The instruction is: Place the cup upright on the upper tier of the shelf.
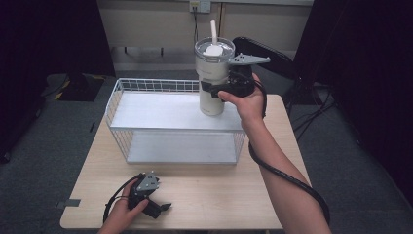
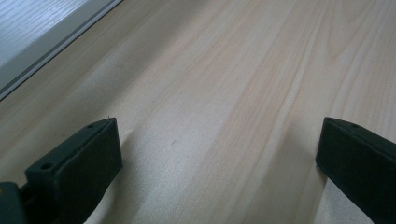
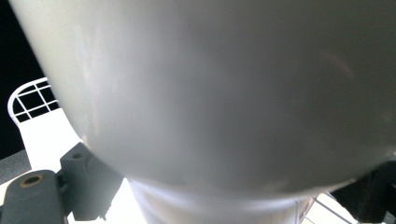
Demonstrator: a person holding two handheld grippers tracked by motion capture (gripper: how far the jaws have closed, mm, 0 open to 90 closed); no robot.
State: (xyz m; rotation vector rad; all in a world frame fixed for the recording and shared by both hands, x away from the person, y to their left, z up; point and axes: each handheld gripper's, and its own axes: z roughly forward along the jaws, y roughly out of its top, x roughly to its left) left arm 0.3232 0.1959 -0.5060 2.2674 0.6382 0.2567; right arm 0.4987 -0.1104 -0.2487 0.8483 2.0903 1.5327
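Observation:
A white tumbler (image 1: 212, 103) with a clear lid and a white straw (image 1: 213, 30) stands upright over the right rear of the white wire rack's top shelf (image 1: 160, 111). My right gripper (image 1: 214, 90) is shut on its body from the right. Whether its base touches the shelf I cannot tell. In the right gripper view the tumbler (image 3: 224, 93) looms close between the jaws of the right gripper (image 3: 229, 191). My left gripper (image 1: 163, 207) lies on the wooden table (image 1: 214, 190) at the front left, open, and the left gripper (image 2: 219, 154) holds nothing.
The two-level wire rack (image 1: 127, 141) takes up the table's far half, and its lower shelf (image 1: 180, 148) is bare. Its base edge (image 2: 37, 28) shows ahead of the left gripper. A dark chair (image 1: 265, 51) stands behind the table. The right gripper's cable (image 1: 282, 175) trails along the forearm.

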